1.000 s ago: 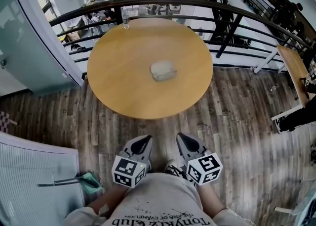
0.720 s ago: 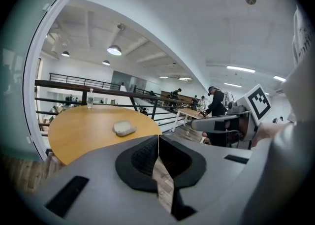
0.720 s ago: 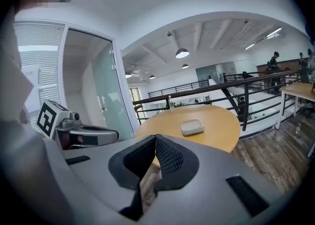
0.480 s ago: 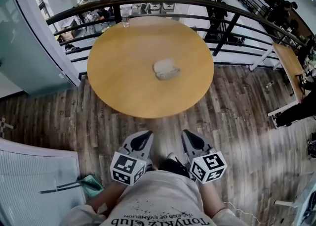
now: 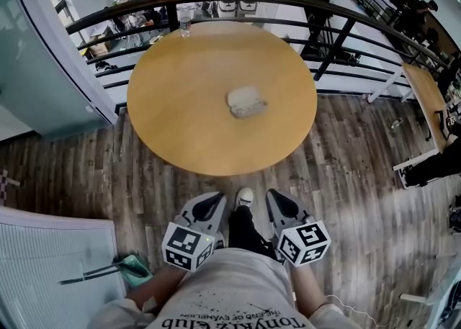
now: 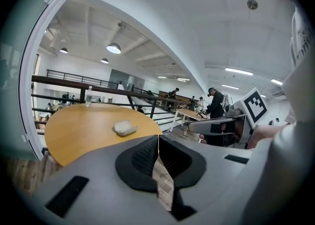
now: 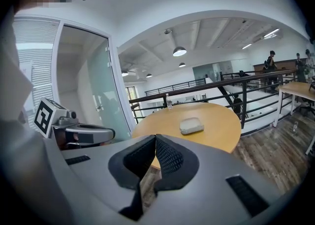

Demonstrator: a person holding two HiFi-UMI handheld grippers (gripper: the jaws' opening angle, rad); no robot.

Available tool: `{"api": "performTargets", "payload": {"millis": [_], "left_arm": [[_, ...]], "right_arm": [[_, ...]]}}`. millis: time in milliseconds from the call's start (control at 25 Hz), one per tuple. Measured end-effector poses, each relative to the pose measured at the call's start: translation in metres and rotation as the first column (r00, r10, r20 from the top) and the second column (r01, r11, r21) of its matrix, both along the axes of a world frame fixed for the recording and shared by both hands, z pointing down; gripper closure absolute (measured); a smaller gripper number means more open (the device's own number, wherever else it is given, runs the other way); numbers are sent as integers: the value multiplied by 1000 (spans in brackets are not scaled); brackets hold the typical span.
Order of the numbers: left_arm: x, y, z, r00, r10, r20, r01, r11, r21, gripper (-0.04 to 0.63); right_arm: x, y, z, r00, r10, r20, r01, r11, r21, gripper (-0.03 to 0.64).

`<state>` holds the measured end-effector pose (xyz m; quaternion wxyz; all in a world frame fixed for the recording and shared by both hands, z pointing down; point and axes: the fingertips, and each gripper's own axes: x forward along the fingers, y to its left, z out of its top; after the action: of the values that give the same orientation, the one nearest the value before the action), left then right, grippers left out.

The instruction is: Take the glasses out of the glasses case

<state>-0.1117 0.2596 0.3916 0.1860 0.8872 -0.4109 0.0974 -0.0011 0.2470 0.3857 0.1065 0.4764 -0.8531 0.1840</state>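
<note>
A pale grey glasses case (image 5: 246,101) lies closed near the middle of the round wooden table (image 5: 180,126); it also shows as a small case (image 6: 125,128) in the left gripper view and as a case (image 7: 191,126) in the right gripper view. My left gripper (image 5: 209,207) and right gripper (image 5: 278,206) are held low by my body, well short of the table's near edge. Both are shut with nothing between the jaws. The glasses are not visible.
A clear water bottle (image 5: 184,21) stands at the table's far edge by the dark railing (image 5: 338,39). A glass partition (image 5: 36,54) is on the left, another table (image 5: 425,97) on the right. My shoe (image 5: 245,196) shows on the wood floor.
The view has drawn slightly closer to the table, and my foot has stepped forward between the grippers. The grippers stay shut near my body.
</note>
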Motion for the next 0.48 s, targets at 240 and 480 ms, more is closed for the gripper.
{"api": "performTargets", "payload": {"millis": [240,480], "left_arm": [[9,-32,13,1000,-3,0,3,1000,-15,570],[28,-99,13,1000,-25,0,25,1000,-11,571]], "right_arm": [[4,-39,7,1000,-14,-6,14,1000,12,592],[24,-103,12,999,-31,-10,31,1000,6,592]]}}
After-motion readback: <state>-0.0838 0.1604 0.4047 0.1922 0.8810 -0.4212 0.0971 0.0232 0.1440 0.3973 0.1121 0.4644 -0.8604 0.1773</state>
